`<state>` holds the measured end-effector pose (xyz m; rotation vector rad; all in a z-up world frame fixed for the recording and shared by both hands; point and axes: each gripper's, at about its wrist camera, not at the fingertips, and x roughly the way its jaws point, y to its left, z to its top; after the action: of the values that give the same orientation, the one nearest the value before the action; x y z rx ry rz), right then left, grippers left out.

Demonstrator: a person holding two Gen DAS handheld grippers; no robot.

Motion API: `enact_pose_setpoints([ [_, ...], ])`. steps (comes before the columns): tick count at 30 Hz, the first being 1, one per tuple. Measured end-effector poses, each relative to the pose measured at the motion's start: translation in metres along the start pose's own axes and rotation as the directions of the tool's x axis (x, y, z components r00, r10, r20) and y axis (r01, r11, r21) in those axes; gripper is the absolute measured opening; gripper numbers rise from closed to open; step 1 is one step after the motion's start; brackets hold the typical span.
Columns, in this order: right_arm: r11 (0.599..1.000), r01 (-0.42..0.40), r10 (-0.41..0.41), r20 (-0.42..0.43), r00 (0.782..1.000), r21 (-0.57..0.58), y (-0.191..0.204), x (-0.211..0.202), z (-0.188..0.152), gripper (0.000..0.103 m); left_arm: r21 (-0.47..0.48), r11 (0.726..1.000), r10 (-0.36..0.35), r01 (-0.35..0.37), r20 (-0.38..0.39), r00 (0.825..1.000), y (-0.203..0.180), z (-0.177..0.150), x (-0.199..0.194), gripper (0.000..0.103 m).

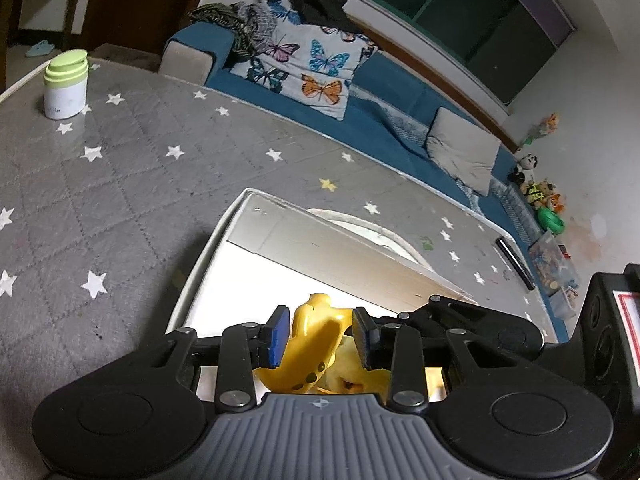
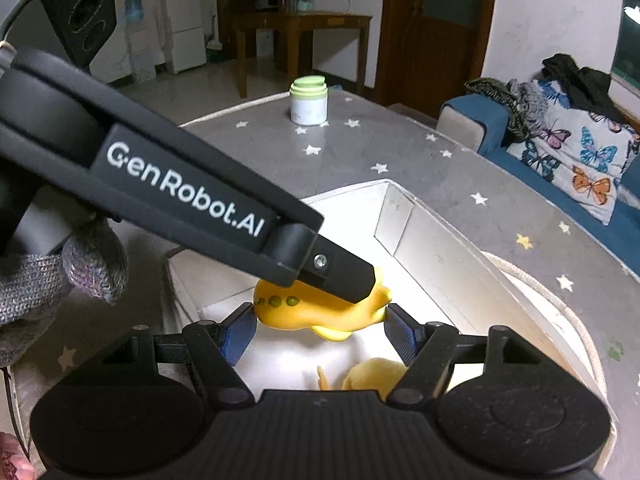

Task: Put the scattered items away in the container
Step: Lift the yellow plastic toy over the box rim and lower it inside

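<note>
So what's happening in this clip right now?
A person with two handheld grippers is tidying toys into a white box on a star-patterned table. The left gripper is over the box with a yellow toy plane between its fingers; whether it is gripped or just released is unclear. The right gripper is open, close beside the plane. Another yellow item lies in the box. A green-lidded jar stands out on the table.
</note>
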<state>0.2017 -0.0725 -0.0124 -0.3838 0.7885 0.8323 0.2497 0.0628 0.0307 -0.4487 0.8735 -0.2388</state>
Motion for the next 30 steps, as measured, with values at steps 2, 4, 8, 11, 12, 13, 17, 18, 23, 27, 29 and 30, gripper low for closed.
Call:
enact_pose_setpoints([
  [2, 1.000, -0.016, 0.016, -0.014, 1.000, 0.006, -0.004, 0.005, 0.002, 0.071, -0.007, 1.000, 0.006, -0.006, -0.007, 1.000, 0.004, 0.001, 0.004, 0.036],
  [4, 0.999, -0.030, 0.030, -0.028, 0.999, 0.012, -0.008, 0.011, 0.003, 0.071, -0.013, 1.000, 0.011, -0.011, -0.016, 1.000, 0.007, 0.002, 0.008, 0.036],
  [8, 0.999, -0.052, 0.052, -0.051, 0.997, 0.017, -0.014, 0.020, 0.002, 0.071, -0.013, 1.000, 0.017, -0.017, -0.029, 0.999, 0.009, 0.002, 0.014, 0.036],
  [11, 0.998, -0.064, 0.065, -0.065, 0.996, 0.022, -0.017, 0.024, 0.001, 0.071, -0.011, 1.000, 0.019, -0.020, -0.036, 0.999, 0.009, 0.003, 0.018, 0.036],
  [12, 0.998, -0.065, 0.067, -0.069, 0.995, 0.021, -0.016, 0.025, 0.001, 0.071, -0.010, 1.000, 0.020, -0.021, -0.038, 0.999, 0.009, 0.003, 0.019, 0.036],
  [13, 0.997, -0.068, 0.069, -0.073, 0.995, 0.021, -0.017, 0.026, 0.001, 0.071, -0.009, 1.000, 0.021, -0.021, -0.040, 0.999, 0.009, 0.003, 0.020, 0.036],
  [17, 0.997, -0.070, 0.071, -0.089, 0.993, 0.016, -0.019, 0.029, 0.001, 0.071, -0.005, 1.000, 0.023, -0.023, -0.047, 0.999, 0.009, 0.003, 0.024, 0.036],
  [18, 0.997, -0.070, 0.071, -0.094, 0.993, 0.014, -0.019, 0.031, 0.001, 0.071, -0.004, 1.000, 0.023, -0.024, -0.048, 0.999, 0.009, 0.002, 0.024, 0.036],
  [23, 0.997, -0.070, 0.071, -0.116, 0.991, 0.011, -0.021, 0.037, 0.001, 0.071, 0.002, 1.000, 0.025, -0.025, -0.057, 0.998, 0.008, 0.002, 0.028, 0.036],
  [27, 0.997, -0.070, 0.071, -0.127, 0.989, 0.011, -0.022, 0.039, -0.002, 0.071, 0.006, 1.000, 0.028, -0.027, -0.063, 0.998, 0.007, 0.001, 0.031, 0.036],
  [29, 0.998, -0.069, 0.070, -0.131, 0.989, 0.010, -0.022, 0.039, -0.003, 0.071, 0.010, 1.000, 0.030, -0.030, -0.065, 0.997, 0.006, 0.000, 0.033, 0.036],
  [30, 0.998, -0.069, 0.069, -0.132, 0.989, 0.010, -0.022, 0.039, -0.003, 0.071, 0.012, 0.999, 0.032, -0.031, -0.066, 0.997, 0.006, 0.000, 0.033, 0.036],
])
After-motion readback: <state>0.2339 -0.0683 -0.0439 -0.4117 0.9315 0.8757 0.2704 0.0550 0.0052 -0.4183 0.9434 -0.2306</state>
